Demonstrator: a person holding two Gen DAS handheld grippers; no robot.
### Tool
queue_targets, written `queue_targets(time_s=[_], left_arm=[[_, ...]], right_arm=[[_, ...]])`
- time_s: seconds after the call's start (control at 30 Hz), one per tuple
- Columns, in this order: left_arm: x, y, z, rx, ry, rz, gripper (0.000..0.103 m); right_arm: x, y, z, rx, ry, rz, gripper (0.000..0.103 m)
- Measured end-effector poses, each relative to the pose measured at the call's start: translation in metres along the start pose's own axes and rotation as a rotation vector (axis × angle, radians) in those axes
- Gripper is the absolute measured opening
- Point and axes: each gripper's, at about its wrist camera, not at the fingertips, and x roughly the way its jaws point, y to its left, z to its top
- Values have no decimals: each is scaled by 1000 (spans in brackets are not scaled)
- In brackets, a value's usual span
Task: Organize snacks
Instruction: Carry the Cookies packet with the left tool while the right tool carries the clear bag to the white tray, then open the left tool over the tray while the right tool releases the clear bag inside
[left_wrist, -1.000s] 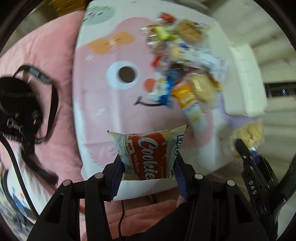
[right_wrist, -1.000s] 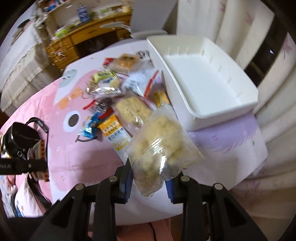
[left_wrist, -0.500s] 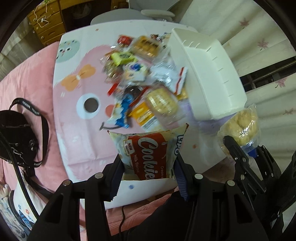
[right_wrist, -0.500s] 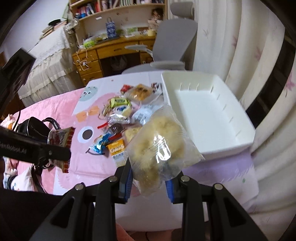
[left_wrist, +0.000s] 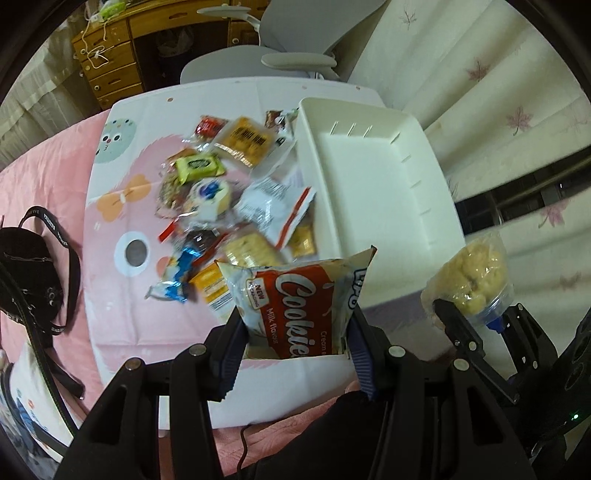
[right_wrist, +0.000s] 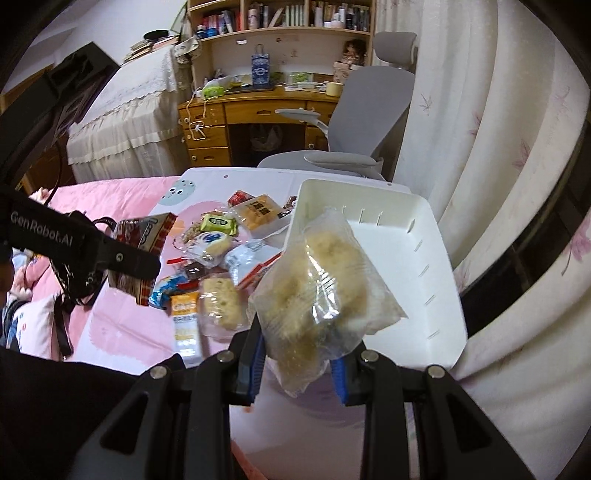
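My left gripper (left_wrist: 295, 343) is shut on a red and white cookie packet (left_wrist: 295, 302), held above the table's near edge; the packet also shows in the right wrist view (right_wrist: 142, 236). My right gripper (right_wrist: 299, 358) is shut on a clear bag of pale puffed snacks (right_wrist: 317, 284), held up near the front of the white bin (right_wrist: 417, 295); the bag also shows in the left wrist view (left_wrist: 472, 284). The bin (left_wrist: 369, 173) is empty. A pile of several wrapped snacks (left_wrist: 229, 188) lies left of the bin on the pink cartoon table cover (left_wrist: 122, 206).
A black camera bag (left_wrist: 26, 277) with straps lies on the pink bedding at the left. A grey office chair (right_wrist: 362, 122) and a wooden desk (right_wrist: 236, 122) stand beyond the table. Curtains (right_wrist: 498, 147) hang at the right.
Both grippers have lifted and drawn back from the table with their packets. The bin and the snack pile now sit farther off, with more of the room in view.
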Motion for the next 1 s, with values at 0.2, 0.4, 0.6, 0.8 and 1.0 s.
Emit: queue_targets(time_s=[0.2,0.4,0.6,0.8,1.0], left_arm=[[15,-38,12,-55,-29,-24,50],[29,-74,26,-69,-66,-63,50],[40,-100,38,-67,-96,-100,56],[51,-108,42,-99,-91,-90,71],[52,-104,37,-111,-106,-68,73]], right_arm=[[7,-42,3,-65,5,37,30],[15,-73,5,-102,16,57,30],[21,-98,8,-94,25,57,30],[37,-117,5,-63,83,63,38],[41,-120,2,-57,99,84,40]])
